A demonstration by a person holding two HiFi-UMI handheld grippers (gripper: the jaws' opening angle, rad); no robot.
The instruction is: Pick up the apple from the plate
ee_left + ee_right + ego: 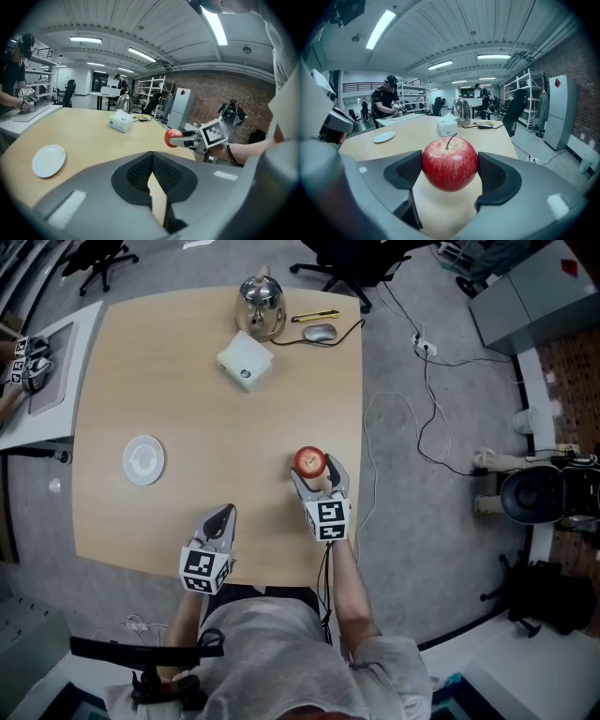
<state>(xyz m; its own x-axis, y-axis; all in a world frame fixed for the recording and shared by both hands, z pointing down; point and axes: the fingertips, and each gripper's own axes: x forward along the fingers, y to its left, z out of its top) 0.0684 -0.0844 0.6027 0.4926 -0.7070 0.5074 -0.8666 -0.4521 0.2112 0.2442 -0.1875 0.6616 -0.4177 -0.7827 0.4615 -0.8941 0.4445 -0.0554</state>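
Gripping the red apple (450, 163) by its two sides, stem up, the right hand-held gripper (317, 471) held it just off the table (187, 399), close to the table's right edge in the lower middle of the head view. The white plate (143, 459) lay well apart from it, at the left of the table. The left hand-held gripper (221, 517) hung over the near edge, lower left of centre, its jaws closed together on nothing.

At the far end, in the upper middle of the frame, stood a shiny metal kettle (261, 304), with a white box (246, 360) just in front of it. Beside the kettle to the right lay a grey mouse (320, 333) on its black cable (349, 330) and a yellow and black tool (315, 316). A round mark on the box was too small to read.

Each hand-held gripper carried a marker cube (328, 518) printed with black and white squares. A grey cabinet (555, 112) at the right of the right gripper view bore a red diamond label (557, 83). Another person (386, 101) worked at a side table (56, 381) on the left.
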